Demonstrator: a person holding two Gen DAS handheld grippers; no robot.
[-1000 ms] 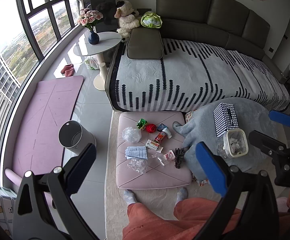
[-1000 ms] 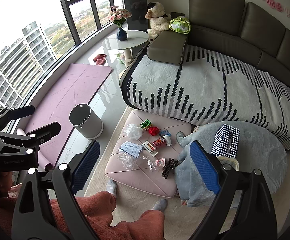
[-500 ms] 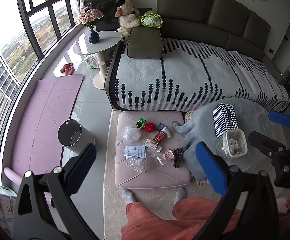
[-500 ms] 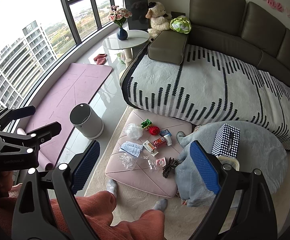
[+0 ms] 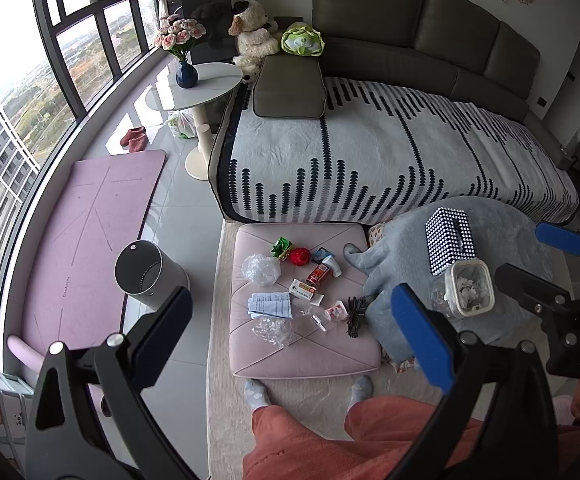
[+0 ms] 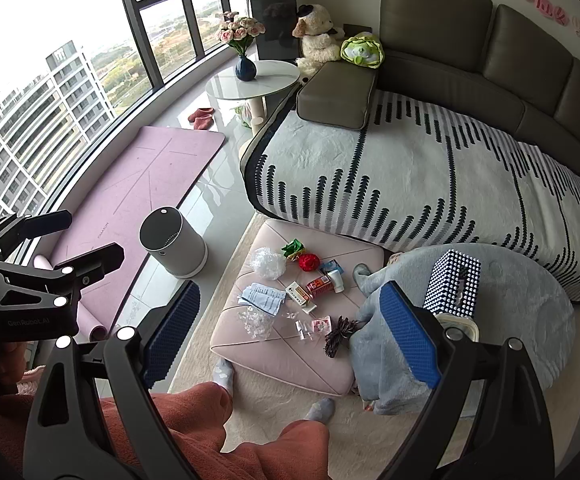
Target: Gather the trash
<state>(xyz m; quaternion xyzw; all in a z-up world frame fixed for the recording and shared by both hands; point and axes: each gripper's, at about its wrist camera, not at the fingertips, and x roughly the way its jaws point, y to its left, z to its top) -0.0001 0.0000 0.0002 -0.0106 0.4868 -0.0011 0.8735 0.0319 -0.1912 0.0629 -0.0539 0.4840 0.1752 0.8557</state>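
Left claw (image 5: pixel 290 320) and right claw (image 6: pixel 290 324) both spread wide, holding nothing, high above pink ottoman (image 5: pixel 330 356). Trash scattered on ottoman: paper slip (image 5: pixel 270 305), crumpled plastic (image 5: pixel 261 269), red ball (image 5: pixel 300 256). Bin (image 5: pixel 145 272) on floor beside it.

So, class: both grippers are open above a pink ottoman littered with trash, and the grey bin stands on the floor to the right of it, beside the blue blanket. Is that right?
Not quite. The grey bin stands on the floor to the left of the pink ottoman, by the purple mat, away from the blue blanket; the left wrist view shows it. The left gripper and right gripper are open above the trash.
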